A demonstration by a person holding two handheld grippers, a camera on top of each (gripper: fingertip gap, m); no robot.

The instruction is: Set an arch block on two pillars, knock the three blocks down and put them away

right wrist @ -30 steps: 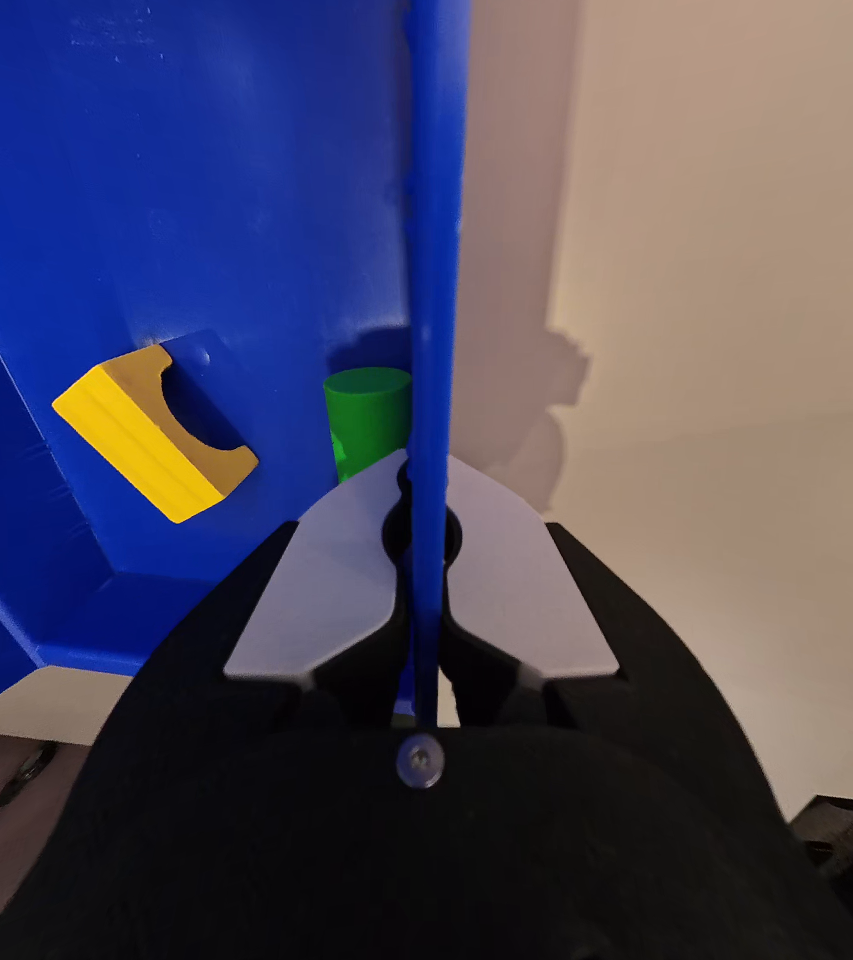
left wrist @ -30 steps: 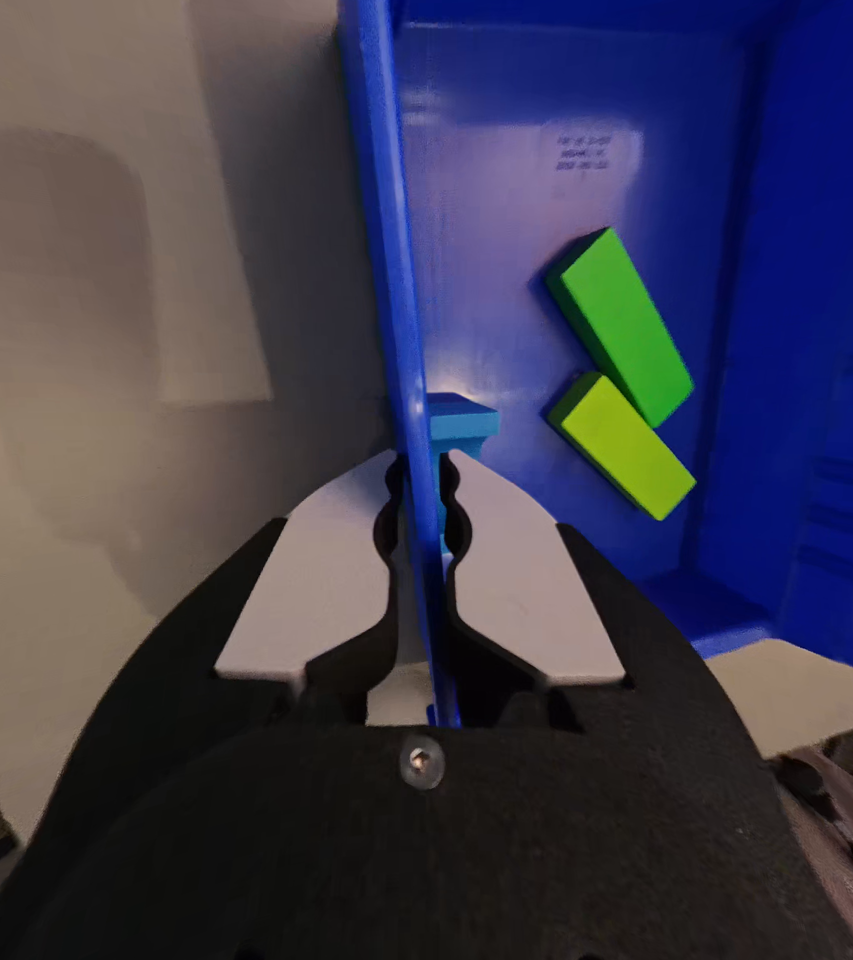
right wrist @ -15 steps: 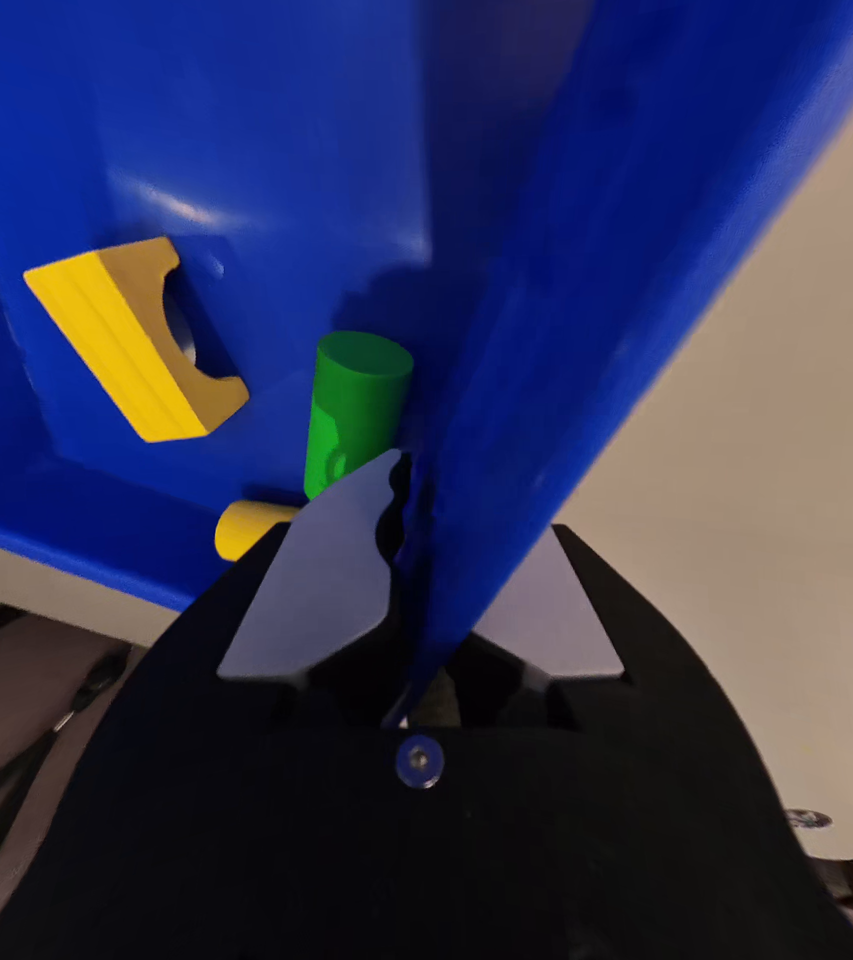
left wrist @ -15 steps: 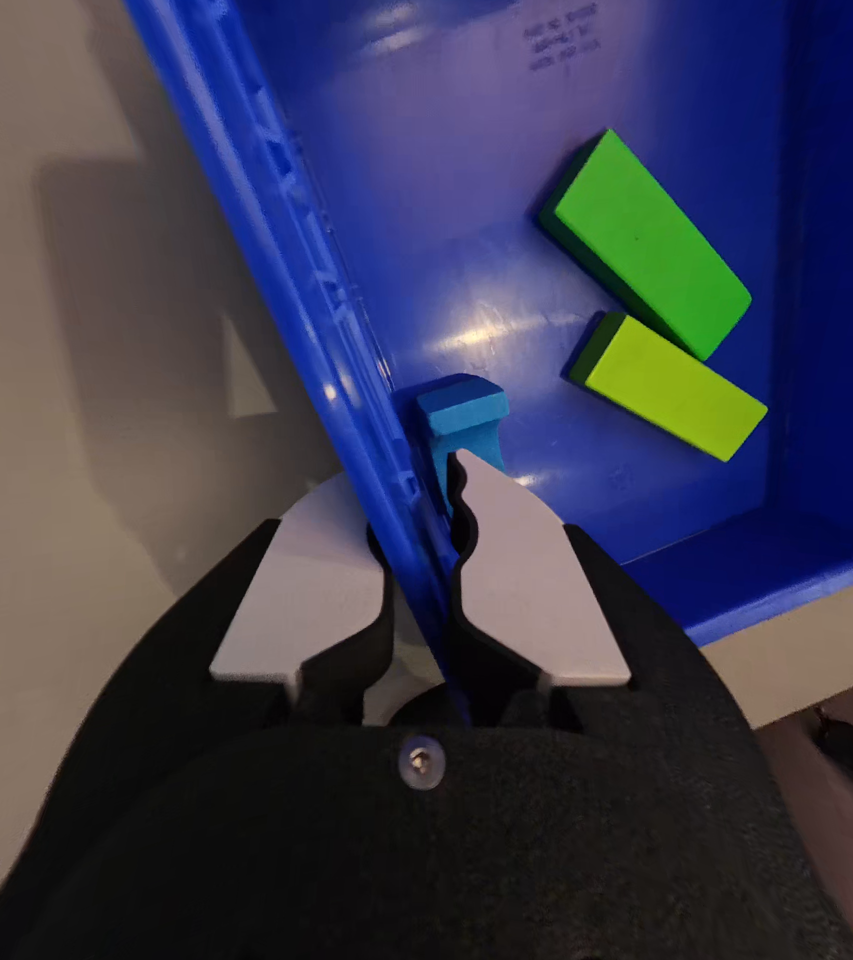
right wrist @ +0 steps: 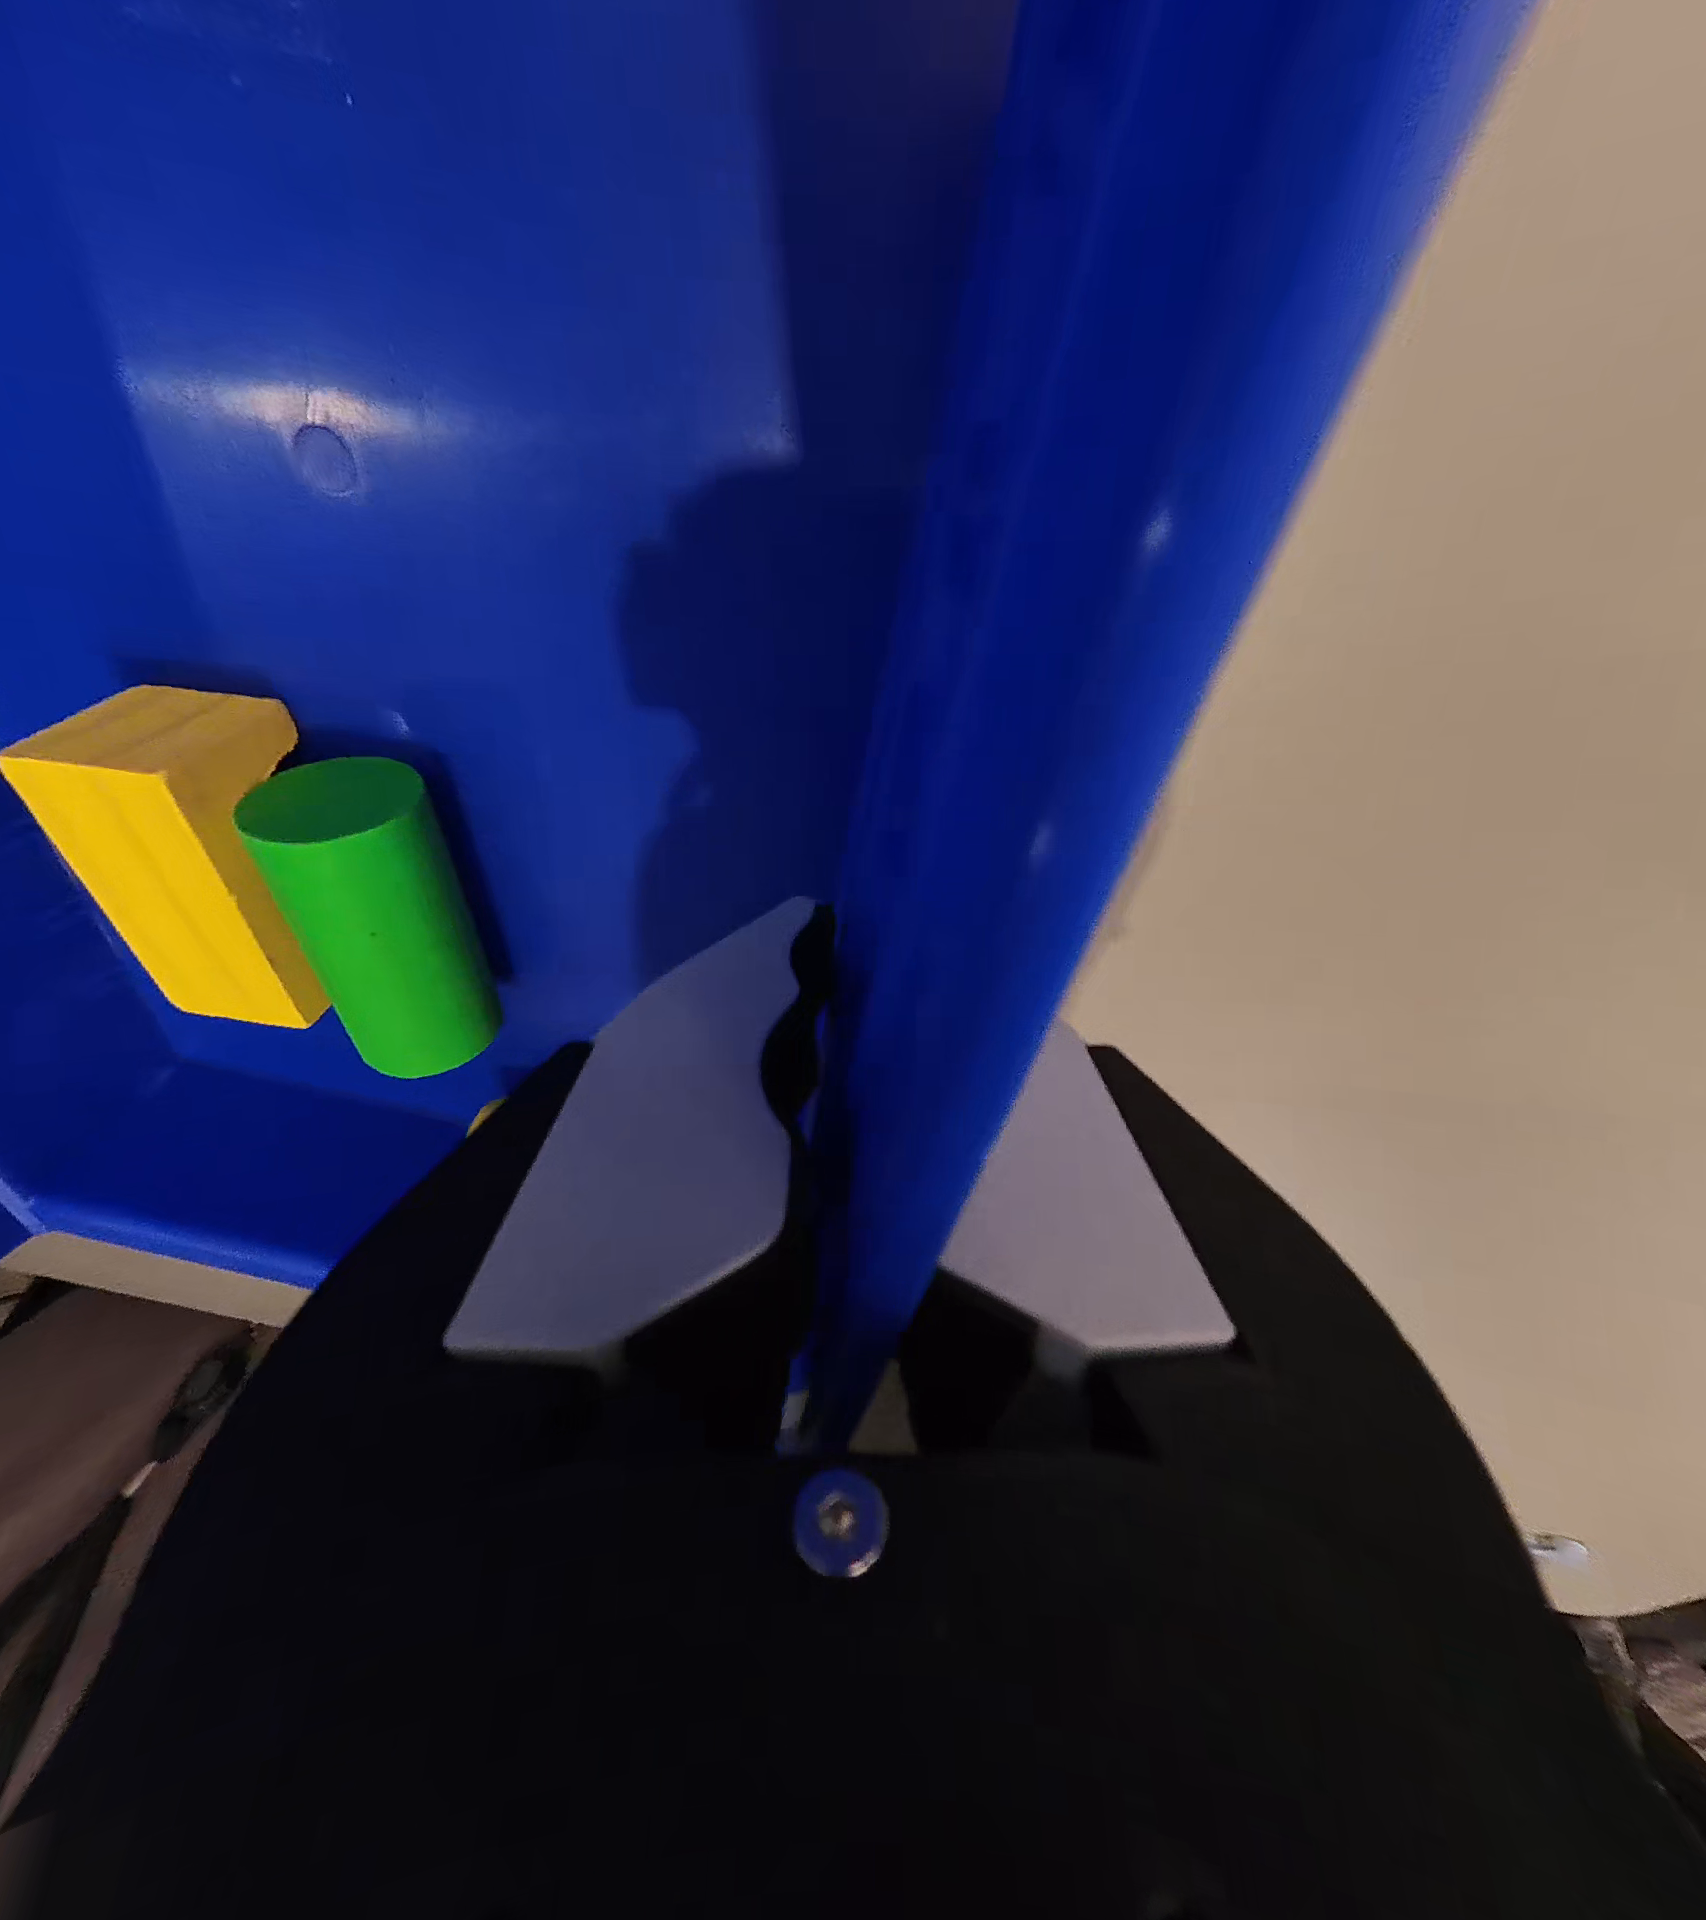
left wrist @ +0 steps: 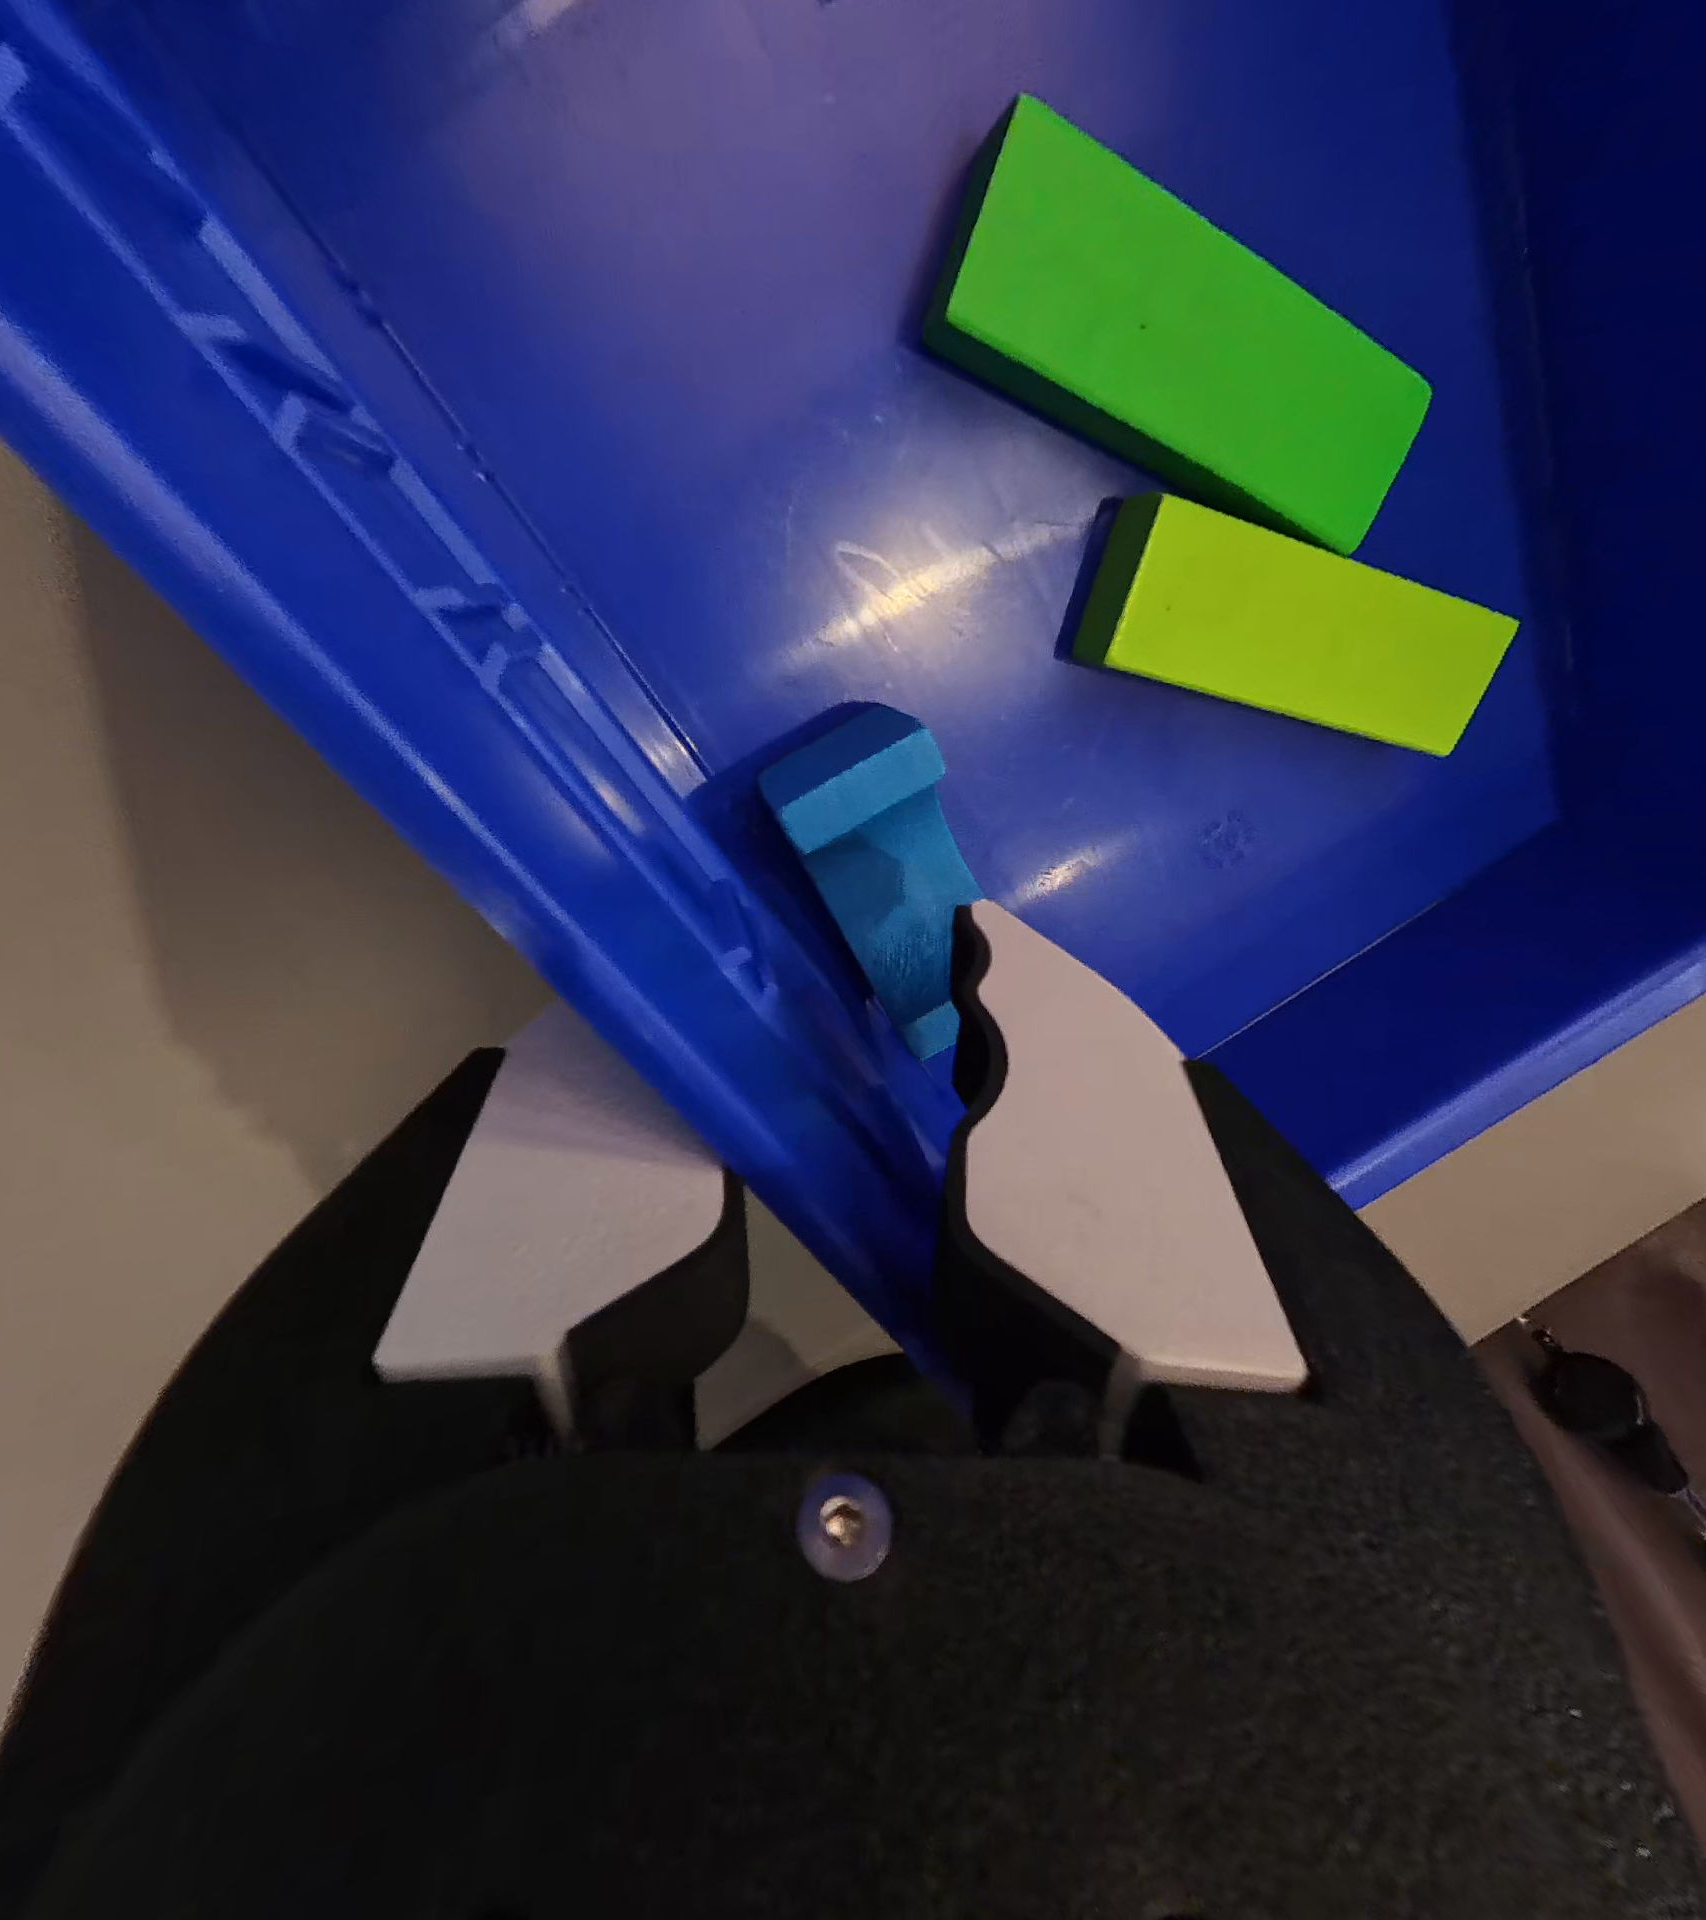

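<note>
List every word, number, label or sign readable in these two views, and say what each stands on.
Raised moulded marks on the side wall of the blue bin: too blurred to read.
Small moulded stamp on the bin's floor: too small to read.
Nothing else shows any writing.

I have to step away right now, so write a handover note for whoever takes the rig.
Left tool: shut on the blue bin's side wall.
Right tool: shut on the opposite wall.
In the bin: blue arch block by the left tool, two green flat blocks, yellow arch block touching a green cylinder.
Done: blocks are in the bin.
Left: probably set the bin down and release.
</note>
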